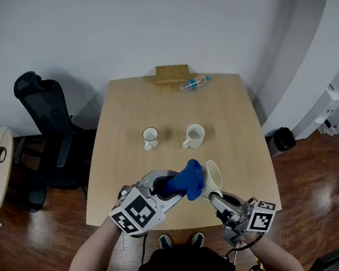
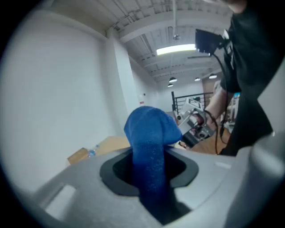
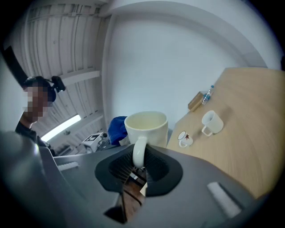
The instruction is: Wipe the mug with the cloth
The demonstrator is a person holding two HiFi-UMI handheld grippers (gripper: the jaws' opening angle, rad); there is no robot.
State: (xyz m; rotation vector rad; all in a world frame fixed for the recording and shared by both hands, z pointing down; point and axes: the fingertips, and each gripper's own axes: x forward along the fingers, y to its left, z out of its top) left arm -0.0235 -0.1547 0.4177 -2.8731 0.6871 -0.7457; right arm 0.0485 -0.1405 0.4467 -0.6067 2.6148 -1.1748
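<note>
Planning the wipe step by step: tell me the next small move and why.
Probably nudge the blue cloth against the mug's side and begin rubbing. The left tool grips the cloth, the right tool grips the mug by its handle, and the cloth's bunched end sits right beside the mug. Whether they already touch is unclear.

The cloth (image 1: pixel 188 179) is just left of the mug (image 1: pixel 214 174), above the table's (image 1: pixel 161 101) near end.

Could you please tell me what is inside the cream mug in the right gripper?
Only the cream ceramic mug's bare inner wall shows; the blue cloth is behind it, outside. The rim hides its bottom.
</note>
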